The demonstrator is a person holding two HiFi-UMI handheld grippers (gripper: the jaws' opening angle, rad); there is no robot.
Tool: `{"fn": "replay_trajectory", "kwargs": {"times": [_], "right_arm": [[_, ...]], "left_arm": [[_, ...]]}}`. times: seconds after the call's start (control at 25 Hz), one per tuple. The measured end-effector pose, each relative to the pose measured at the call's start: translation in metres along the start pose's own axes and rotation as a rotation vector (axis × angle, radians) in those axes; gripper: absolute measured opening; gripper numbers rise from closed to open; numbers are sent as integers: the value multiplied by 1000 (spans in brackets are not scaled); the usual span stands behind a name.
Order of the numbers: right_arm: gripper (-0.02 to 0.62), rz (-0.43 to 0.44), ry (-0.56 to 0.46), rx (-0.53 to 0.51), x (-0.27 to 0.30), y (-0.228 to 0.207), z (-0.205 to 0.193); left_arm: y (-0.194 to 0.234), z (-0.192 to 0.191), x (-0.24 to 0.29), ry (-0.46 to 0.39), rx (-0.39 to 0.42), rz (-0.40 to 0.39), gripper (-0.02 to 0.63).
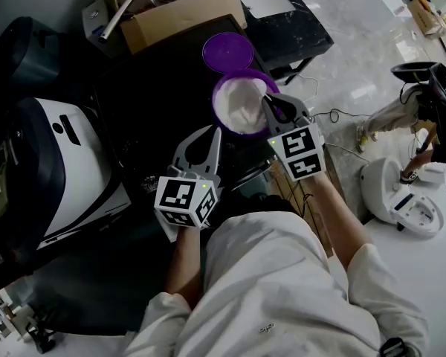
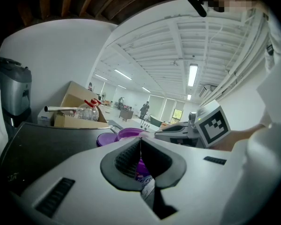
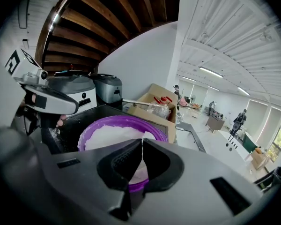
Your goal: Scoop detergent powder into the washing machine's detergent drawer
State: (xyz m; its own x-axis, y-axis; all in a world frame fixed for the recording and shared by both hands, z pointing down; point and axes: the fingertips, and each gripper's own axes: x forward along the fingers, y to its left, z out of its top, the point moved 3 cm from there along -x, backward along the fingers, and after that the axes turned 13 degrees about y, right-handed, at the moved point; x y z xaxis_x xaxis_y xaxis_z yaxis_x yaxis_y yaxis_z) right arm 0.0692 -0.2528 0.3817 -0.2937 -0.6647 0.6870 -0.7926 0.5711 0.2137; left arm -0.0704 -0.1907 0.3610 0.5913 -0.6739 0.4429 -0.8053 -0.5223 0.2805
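While its jaws stood pressed together at the tips, the left hand-held gripper (image 1: 208, 140) hung above the dark counter (image 1: 152, 103), just beside the purple tub (image 1: 218, 95). The right hand-held gripper (image 1: 270, 103), its jaws likewise closed narrow, reached over the tub's right rim above the white detergent powder (image 1: 241, 108) that filled it; whether it touched the powder could not be told. Beyond lay the tub's purple lid (image 1: 228, 50), and farther still a cardboard box (image 1: 186, 17).
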Motion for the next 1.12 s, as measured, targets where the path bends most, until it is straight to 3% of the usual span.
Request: {"fn": "replay_trajectory", "kwargs": {"times": [1.12], "right_arm": [[9, 131, 106, -85, 9, 20, -3]], "left_arm": [[3, -1, 2, 2, -8, 0, 18]]}}
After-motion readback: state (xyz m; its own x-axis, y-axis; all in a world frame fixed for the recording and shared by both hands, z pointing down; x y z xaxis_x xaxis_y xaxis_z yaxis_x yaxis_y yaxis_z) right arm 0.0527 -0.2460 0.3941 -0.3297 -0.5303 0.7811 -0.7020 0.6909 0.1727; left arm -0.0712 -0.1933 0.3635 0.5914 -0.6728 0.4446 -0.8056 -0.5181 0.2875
